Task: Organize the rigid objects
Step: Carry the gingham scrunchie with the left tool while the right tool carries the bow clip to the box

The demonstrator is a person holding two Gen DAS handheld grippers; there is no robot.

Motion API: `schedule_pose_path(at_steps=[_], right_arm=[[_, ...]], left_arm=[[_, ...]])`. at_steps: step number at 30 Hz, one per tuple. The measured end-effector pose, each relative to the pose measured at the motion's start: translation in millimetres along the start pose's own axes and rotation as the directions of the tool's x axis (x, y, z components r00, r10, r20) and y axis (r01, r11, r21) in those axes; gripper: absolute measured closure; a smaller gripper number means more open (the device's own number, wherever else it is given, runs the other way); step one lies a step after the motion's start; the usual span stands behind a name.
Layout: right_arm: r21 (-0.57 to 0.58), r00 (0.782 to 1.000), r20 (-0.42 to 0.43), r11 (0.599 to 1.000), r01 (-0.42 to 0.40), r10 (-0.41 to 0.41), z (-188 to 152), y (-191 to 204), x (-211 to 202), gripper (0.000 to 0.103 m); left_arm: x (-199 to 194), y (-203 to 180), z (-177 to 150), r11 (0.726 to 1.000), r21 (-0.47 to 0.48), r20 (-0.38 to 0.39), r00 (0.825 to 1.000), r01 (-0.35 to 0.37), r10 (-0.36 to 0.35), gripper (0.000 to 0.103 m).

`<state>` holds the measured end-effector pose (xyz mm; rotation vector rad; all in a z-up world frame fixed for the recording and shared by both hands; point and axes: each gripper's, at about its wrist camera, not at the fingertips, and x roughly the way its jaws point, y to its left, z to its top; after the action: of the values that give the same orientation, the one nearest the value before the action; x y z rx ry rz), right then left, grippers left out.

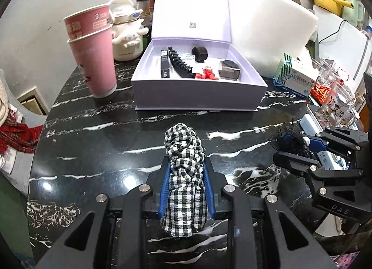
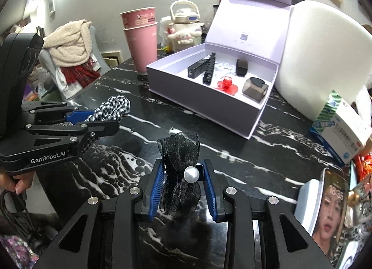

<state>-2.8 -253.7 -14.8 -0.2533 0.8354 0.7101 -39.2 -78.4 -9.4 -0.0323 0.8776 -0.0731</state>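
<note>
My left gripper (image 1: 186, 166) is shut on a black-and-white checked fabric hair clip (image 1: 184, 176), held above the black marble table (image 1: 93, 143). My right gripper (image 2: 182, 169) is shut on a black mesh bow clip with a pearl (image 2: 180, 173). Each gripper shows in the other view: the right one (image 1: 286, 148) with the bow at the right, the left one (image 2: 102, 120) with the checked clip (image 2: 111, 108) at the left. An open lilac box (image 1: 200, 96) stands ahead; it also shows in the right wrist view (image 2: 209, 106). It holds a black comb clip (image 1: 180, 66), a black tube, a red clip (image 1: 208, 73) and small dark cases.
Stacked pink paper cups (image 1: 93, 50) and a white cartoon kettle (image 1: 127, 34) stand left of the box. A white foam block (image 1: 267, 31) and a medicine carton (image 1: 295, 78) are to its right. A phone (image 2: 330, 208) and glassware (image 1: 334, 103) crowd the right table edge.
</note>
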Motion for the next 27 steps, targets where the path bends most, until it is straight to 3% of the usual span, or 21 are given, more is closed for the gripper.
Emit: schedule_pose_path(at_steps=[27], right_arm=[[0.021,0.999,0.008,0.999,0.031,-0.031,39.9,-32.9,5.3,0.07]], left_arm=[[19.8,-16.5,71.5,0.995,0.087,0.007,0.999,0.046,-0.047,0.077]])
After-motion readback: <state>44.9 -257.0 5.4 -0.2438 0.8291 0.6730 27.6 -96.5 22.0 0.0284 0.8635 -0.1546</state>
